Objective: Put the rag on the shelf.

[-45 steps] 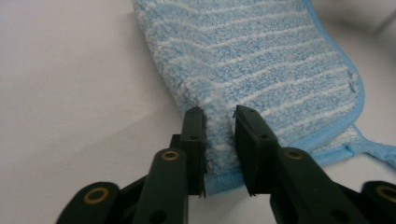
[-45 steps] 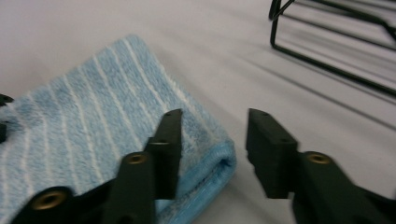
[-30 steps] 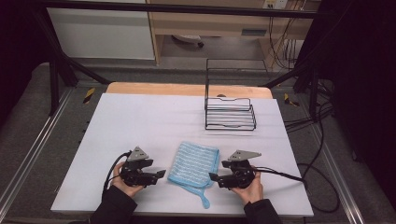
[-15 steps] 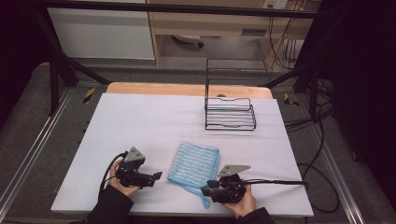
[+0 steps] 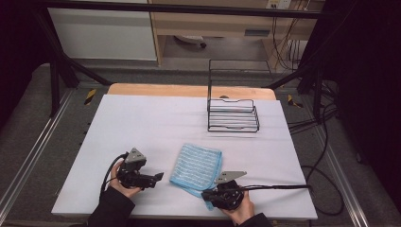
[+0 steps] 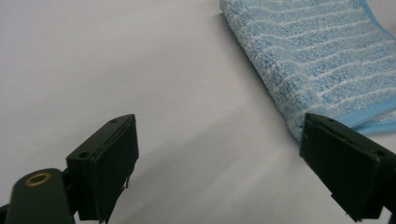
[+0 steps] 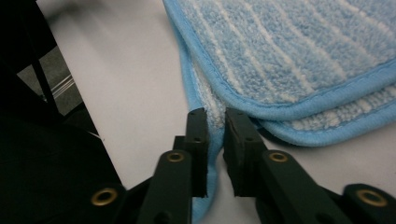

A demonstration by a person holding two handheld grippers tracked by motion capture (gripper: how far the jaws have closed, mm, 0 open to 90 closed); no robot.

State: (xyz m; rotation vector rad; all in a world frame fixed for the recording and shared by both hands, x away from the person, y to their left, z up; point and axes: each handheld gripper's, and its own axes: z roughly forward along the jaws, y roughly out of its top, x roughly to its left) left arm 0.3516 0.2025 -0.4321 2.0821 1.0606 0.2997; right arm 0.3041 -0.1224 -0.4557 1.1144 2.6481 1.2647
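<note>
White-topped table (image 5: 156, 123), grey floor (image 5: 28, 123), pale wooden cabinet (image 5: 213, 23) beyond.

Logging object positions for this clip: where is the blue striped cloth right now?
In the high view the blue striped cloth lies folded near the table's front edge, between the two hand-held grippers, with the wire rack behind it.

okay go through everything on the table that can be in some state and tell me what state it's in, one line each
Blue striped cloth: folded, flat on the table, one bottom-layer corner sticking out and pinched.
Right gripper: jaws just closed, shut on that cloth corner.
Left gripper: jaws wide open, nothing between them, beside the cloth's edge.
Black wire rack: upright, empty, at the far side.
</note>
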